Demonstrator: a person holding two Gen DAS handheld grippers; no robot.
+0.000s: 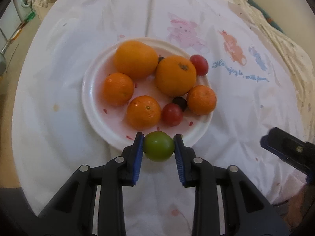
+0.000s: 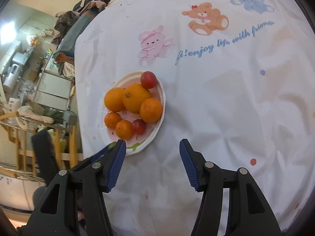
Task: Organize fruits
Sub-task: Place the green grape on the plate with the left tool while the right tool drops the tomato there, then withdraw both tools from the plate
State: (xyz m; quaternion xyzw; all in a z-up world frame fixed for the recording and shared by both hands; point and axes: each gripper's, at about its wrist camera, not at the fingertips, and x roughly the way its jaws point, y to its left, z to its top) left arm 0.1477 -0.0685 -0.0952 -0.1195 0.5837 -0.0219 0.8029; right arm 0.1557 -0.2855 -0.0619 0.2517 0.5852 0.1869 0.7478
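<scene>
Green fruit: a round green fruit (image 1: 158, 146) sits between the blue pads of the left gripper (image 1: 158, 139), over the near rim of the plate and the cloth just in front of it; whether it rests on anything cannot be told.
Left gripper: both pads press the sides of the green fruit, one on each side, so the jaws are closed onto it.
Plate: a white plate (image 1: 92, 106) with small red markings lies on the tablecloth, directly ahead of the left gripper.
Oranges: two large oranges (image 1: 135, 59) (image 1: 175, 75) lie at the far side of the plate, touching or nearly so; three smaller oranges (image 1: 119, 89) (image 1: 143, 112) (image 1: 201, 99) lie nearer.
Red fruits: one red fruit (image 1: 171, 114) lies beside the nearest small orange; another (image 1: 199, 64) sits on the far right rim.
Dark fruits: one small dark fruit (image 1: 180, 102) lies between the near red fruit and the right small orange; another (image 1: 161, 59) peeks out between the large oranges.
Right gripper: the right gripper (image 2: 152, 146) has its jaws spread wide with nothing between them, over bare cloth just right of the plate (image 2: 160, 90).
Tablecloth: white tablecloth (image 2: 226, 102) printed with a pink rabbit (image 2: 154, 43), an orange bear (image 2: 205, 18), a blue elephant (image 2: 251, 1) and blue script.
Surroundings: in the right wrist view, a cluttered room with wooden chairs (image 2: 65, 143) lies beyond the table's left edge.
</scene>
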